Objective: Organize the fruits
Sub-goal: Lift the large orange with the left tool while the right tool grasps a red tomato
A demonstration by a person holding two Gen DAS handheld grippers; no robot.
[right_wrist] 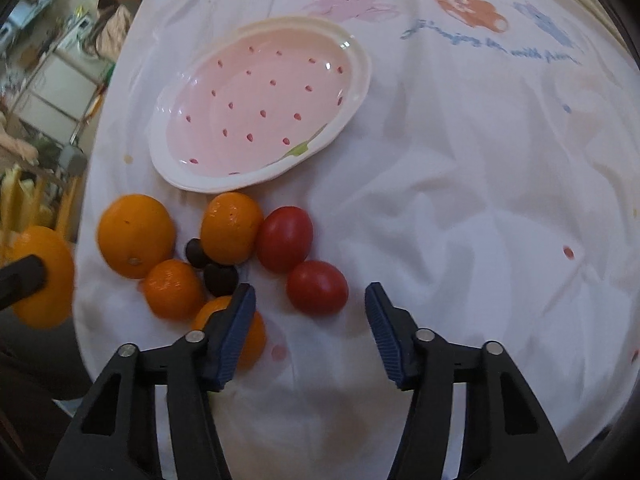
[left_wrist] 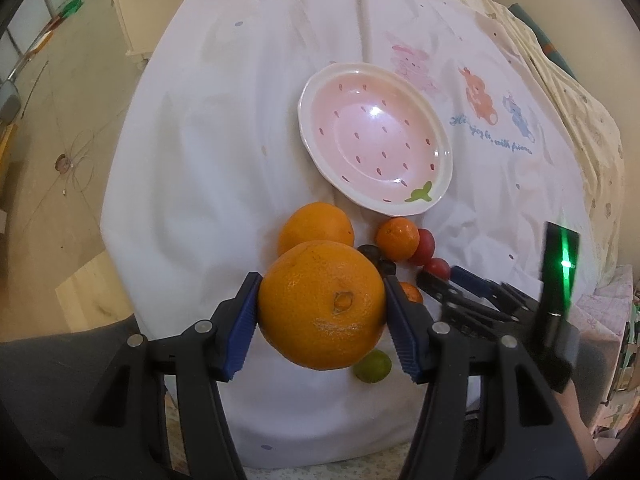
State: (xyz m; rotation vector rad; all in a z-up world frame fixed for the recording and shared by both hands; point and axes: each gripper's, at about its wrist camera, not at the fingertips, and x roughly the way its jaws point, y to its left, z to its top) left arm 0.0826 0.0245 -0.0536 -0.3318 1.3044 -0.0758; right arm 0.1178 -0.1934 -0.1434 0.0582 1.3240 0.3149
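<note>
Holding a large orange (left_wrist: 322, 304) clamped in left gripper (left_wrist: 320, 320), right gripper (right_wrist: 310, 332) half-open and empty near cherry tomato (right_wrist: 317, 287); next, onto strawberry plate (left_wrist: 310, 92).

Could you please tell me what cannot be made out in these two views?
- Left wrist view: the held orange hides most of the dark fruits.
- Right wrist view: a blue pad covers part of a small orange.
- Both views: the cloth's lettering is too blurred to read.
</note>
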